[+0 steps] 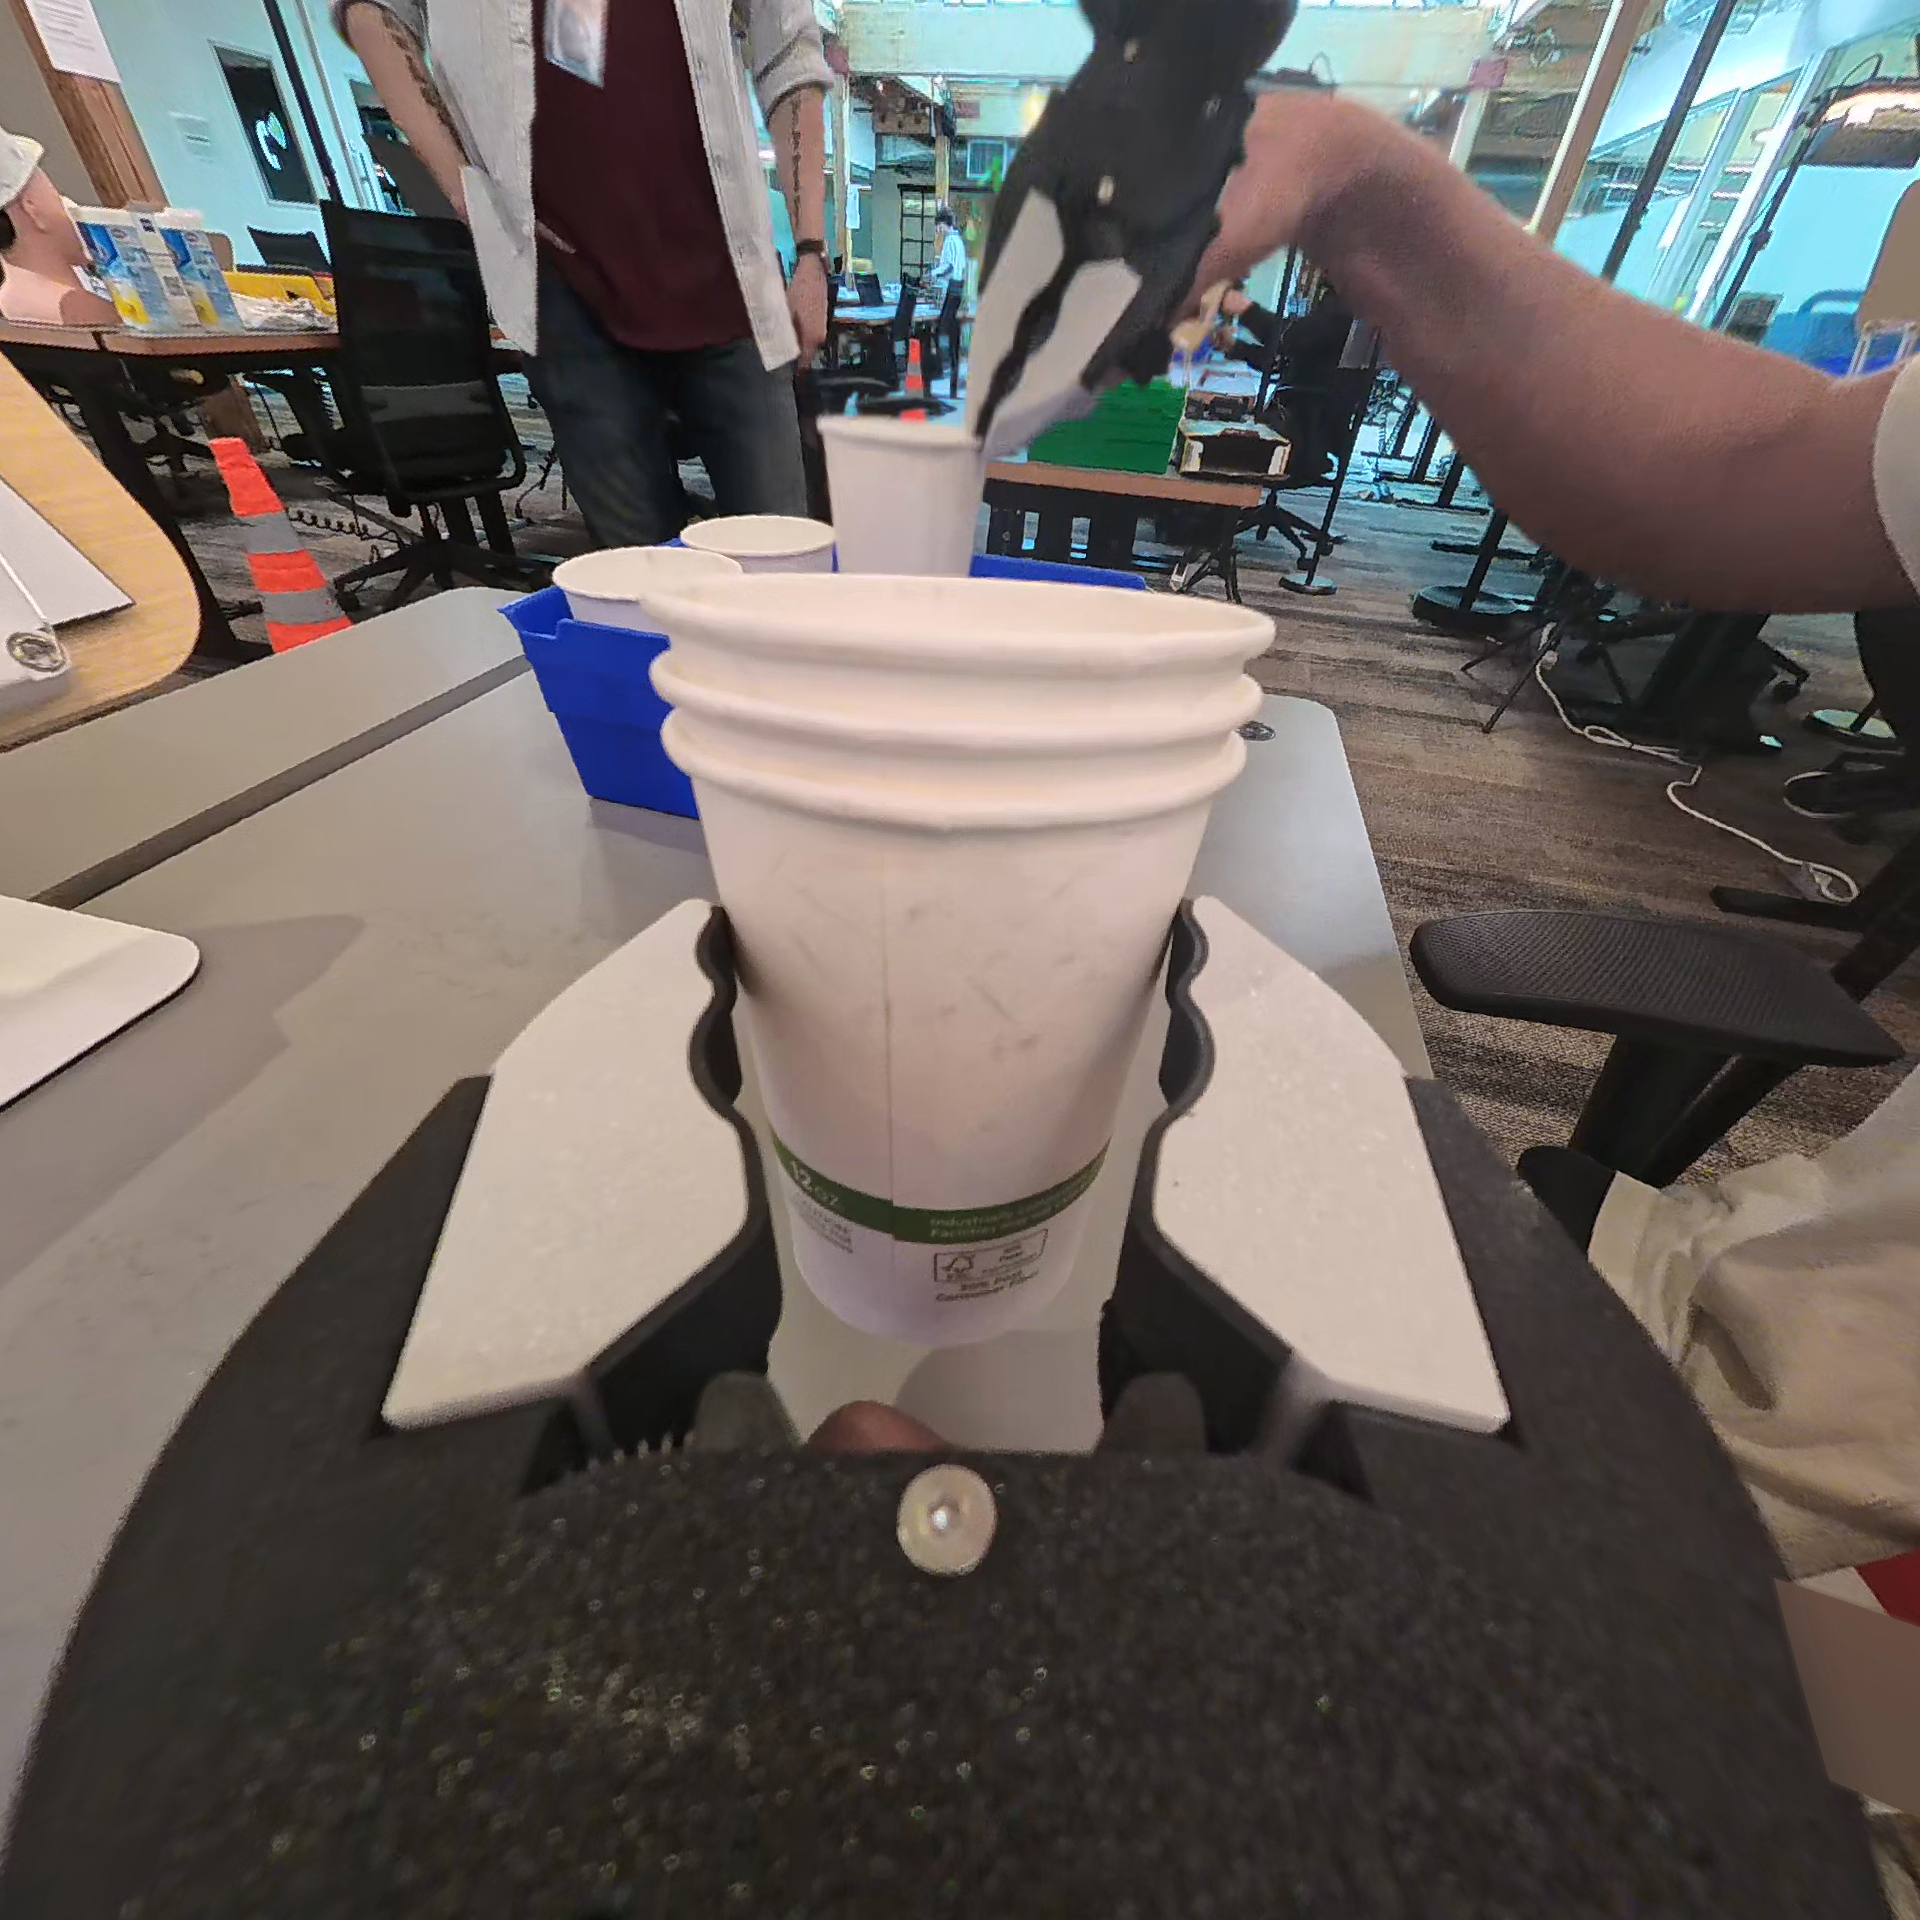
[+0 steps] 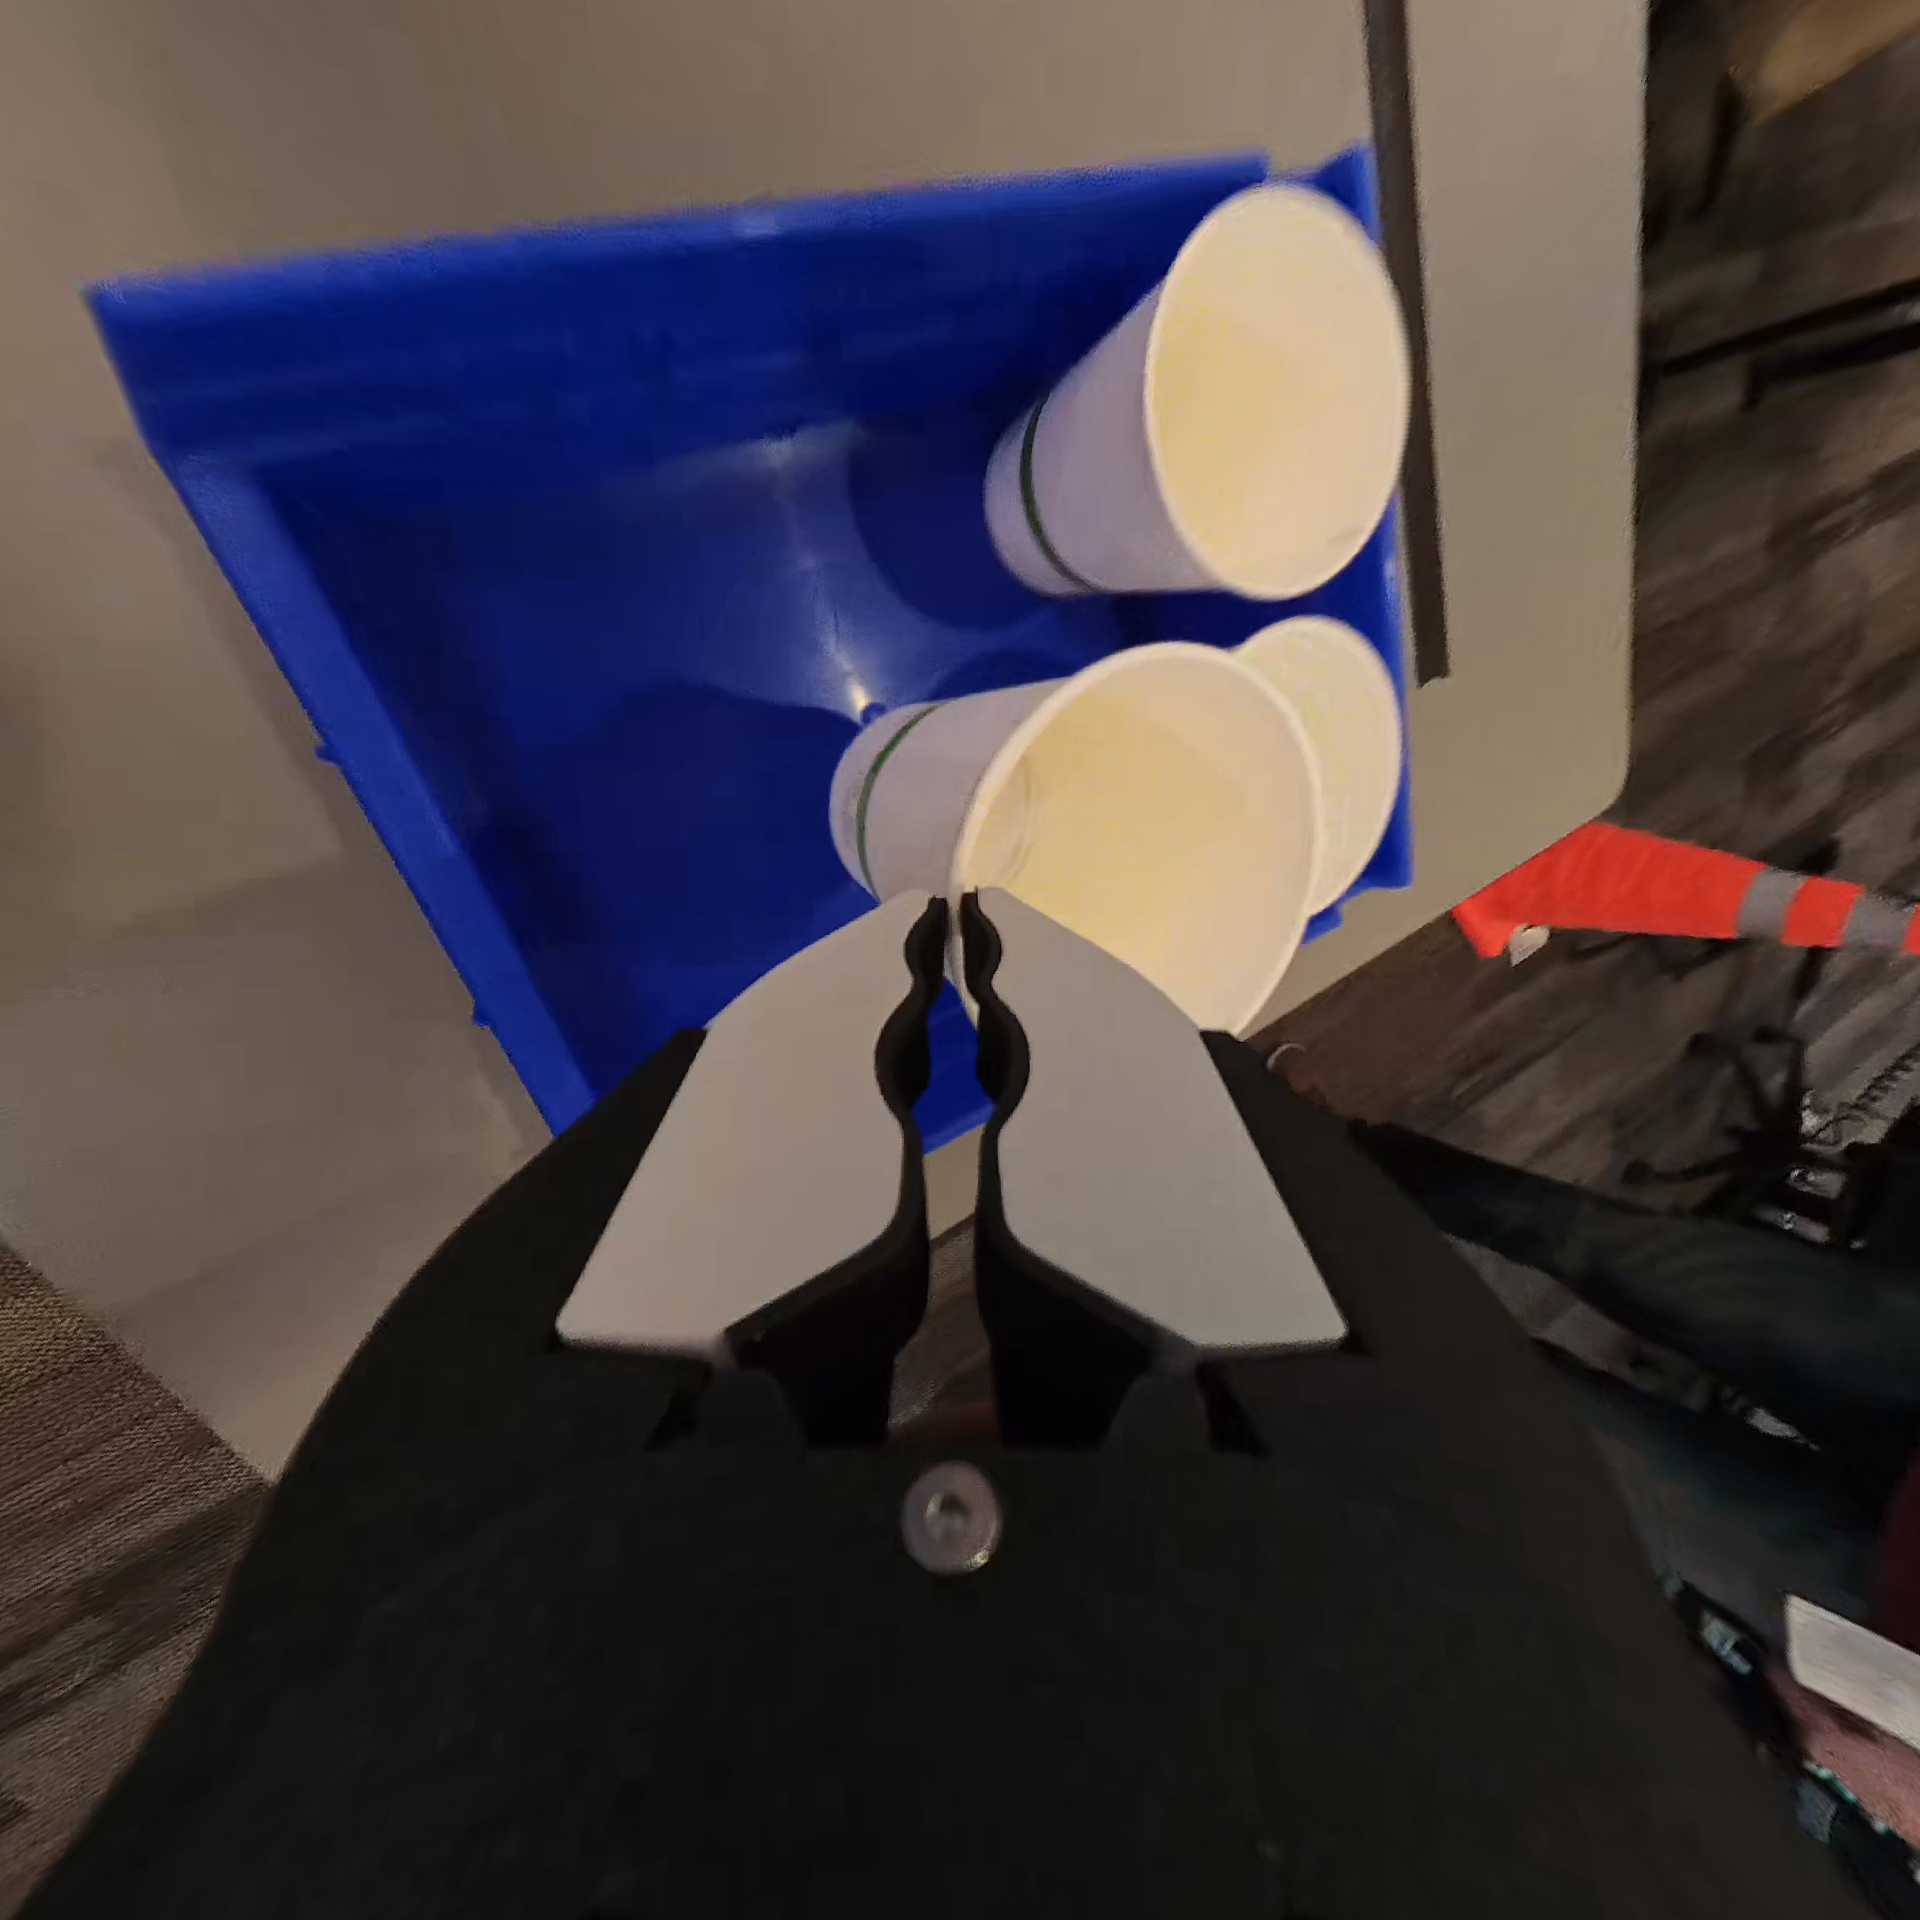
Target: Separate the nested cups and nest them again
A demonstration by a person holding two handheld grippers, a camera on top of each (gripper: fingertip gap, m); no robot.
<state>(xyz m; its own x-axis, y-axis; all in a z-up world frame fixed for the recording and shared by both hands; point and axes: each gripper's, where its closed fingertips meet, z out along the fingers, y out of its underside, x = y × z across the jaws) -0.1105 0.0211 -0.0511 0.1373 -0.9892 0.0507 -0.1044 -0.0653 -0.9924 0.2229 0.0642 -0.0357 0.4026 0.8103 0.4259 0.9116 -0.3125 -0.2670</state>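
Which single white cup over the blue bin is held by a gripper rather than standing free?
The raised cup, pinched at its rim by the right gripper; the other two cups stand loose in the blue bin.

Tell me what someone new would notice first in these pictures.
First, the stack of white paper cups right up front, clamped in the left gripper above the grey table. Behind it, the right gripper pinches the rim of a single cup over a blue bin that holds two more cups.
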